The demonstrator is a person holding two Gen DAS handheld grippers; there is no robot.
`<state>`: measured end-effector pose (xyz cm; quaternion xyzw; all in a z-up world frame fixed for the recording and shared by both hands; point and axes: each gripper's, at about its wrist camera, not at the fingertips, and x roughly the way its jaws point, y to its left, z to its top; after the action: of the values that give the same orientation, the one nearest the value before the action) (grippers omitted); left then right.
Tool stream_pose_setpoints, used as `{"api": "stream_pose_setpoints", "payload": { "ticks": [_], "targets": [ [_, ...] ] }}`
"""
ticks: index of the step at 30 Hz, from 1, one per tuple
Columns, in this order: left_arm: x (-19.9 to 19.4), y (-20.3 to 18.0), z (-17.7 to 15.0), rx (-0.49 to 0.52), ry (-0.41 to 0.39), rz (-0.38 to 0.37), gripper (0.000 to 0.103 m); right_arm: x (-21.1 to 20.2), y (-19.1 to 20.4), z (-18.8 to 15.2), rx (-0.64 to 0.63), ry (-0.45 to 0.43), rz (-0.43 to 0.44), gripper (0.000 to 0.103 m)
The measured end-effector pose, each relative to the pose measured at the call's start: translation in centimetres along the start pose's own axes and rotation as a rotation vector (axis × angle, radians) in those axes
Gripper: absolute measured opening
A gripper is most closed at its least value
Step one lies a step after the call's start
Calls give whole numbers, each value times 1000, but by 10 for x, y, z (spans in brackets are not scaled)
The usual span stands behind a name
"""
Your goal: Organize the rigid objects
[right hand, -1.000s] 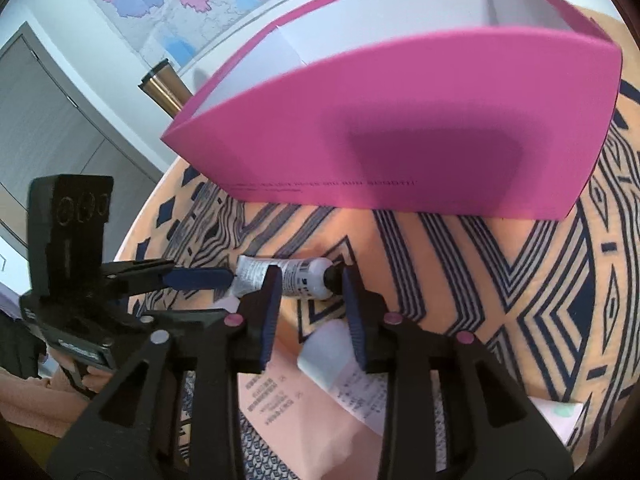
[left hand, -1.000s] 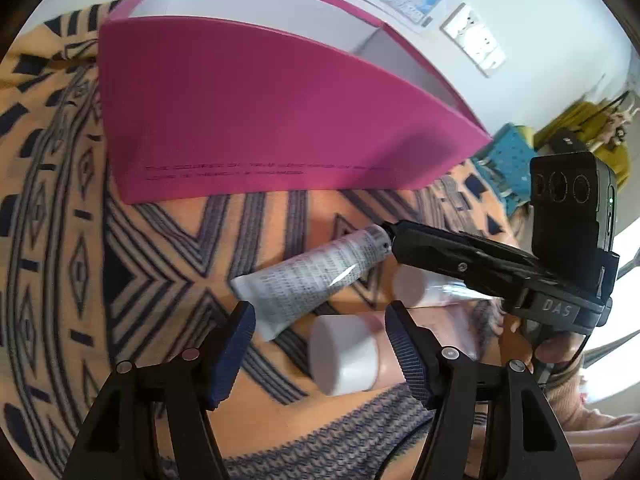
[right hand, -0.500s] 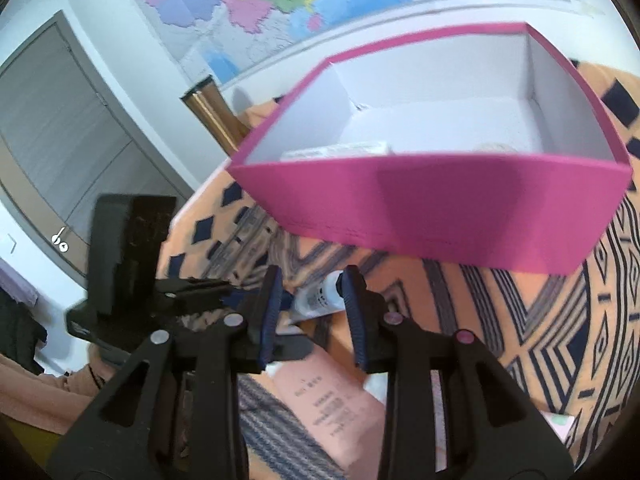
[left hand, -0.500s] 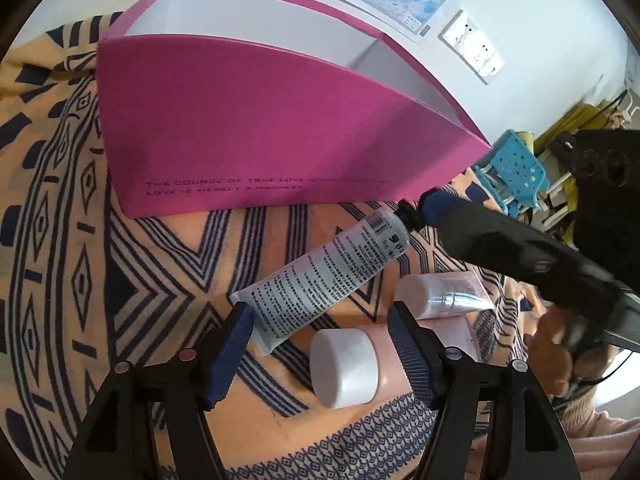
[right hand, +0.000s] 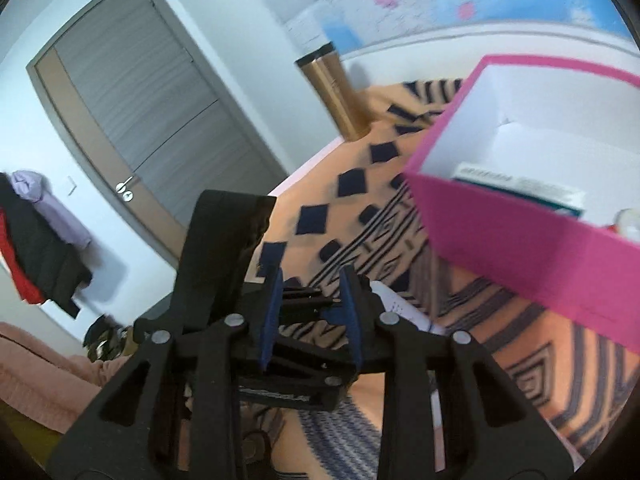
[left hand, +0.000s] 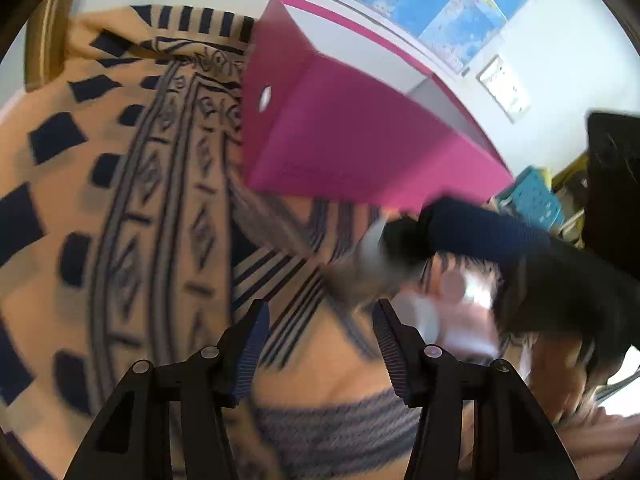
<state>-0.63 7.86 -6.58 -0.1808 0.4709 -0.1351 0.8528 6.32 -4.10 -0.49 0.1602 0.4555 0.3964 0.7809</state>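
Your pink box (left hand: 360, 148) stands on the patterned counter (left hand: 132, 208), your right claw (left hand: 408, 240) just in front of it seems clenched on the blurred tube (left hand: 366, 268), left claw (left hand: 318, 332) released: next, carry it over the rim.

The pink box (left hand: 360, 148) looks like stiff card, matt pink outside and plain white inside (right hand: 520, 136). The cloth (left hand: 132, 200) under it is soft woven fabric, orange with dark blue shapes, and not shiny. The left gripper (left hand: 318, 328) is black hard plastic with small shiny metal screws, and its fingers (left hand: 252, 344) have blue ridged, rough pads. The tube (left hand: 368, 256) is grey and blurred. The door (right hand: 136, 92) looks like grey wood with lines.
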Motion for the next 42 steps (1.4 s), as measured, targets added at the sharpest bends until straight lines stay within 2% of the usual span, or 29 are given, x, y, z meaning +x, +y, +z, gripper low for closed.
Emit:
{"api": "stream_pose_setpoints", "payload": {
  "ticks": [4, 6, 10, 14, 17, 21, 28, 33, 34, 38, 42],
  "targets": [
    [-14, 11, -12, 27, -3, 87, 58, -9, -17, -4, 79, -31, 73, 31],
    [-22, 19, -14, 32, -6, 101, 58, -11, -25, -4, 118, -44, 108, 31],
    [-29, 24, -17, 36, -12, 93, 58, -8, -24, -5, 136, -35, 161, 35],
    [-33, 24, -20, 35, -17, 79, 58, -1, -22, -4, 149, -25, 177, 36],
    [-36, 25, -20, 32, -23, 74, 58, -9, -30, -4, 188, -58, 217, 45],
    [-40, 29, -21, 19, -32, 76, 58, -16, -41, -6, 245, -87, 276, 48],
    [-42, 33, -18, 1, -43, 82, 58, -11, -39, -5, 252, -75, 294, 51],
    [-43, 37, -17, -6, -50, 92, 58, -10, -32, -2, 195, -63, 208, 51],
    [-43, 38, -17, -10, -49, 97, 58, -11, -31, -3, 178, -56, 169, 51],
    [-42, 42, -14, -16, -53, 108, 58, 1, -36, -9, 130, 57, -113, 51],
    [-39, 43, -11, -11, -55, 111, 56, 17, -46, -25, 122, 150, -220, 51]
  ]
}}
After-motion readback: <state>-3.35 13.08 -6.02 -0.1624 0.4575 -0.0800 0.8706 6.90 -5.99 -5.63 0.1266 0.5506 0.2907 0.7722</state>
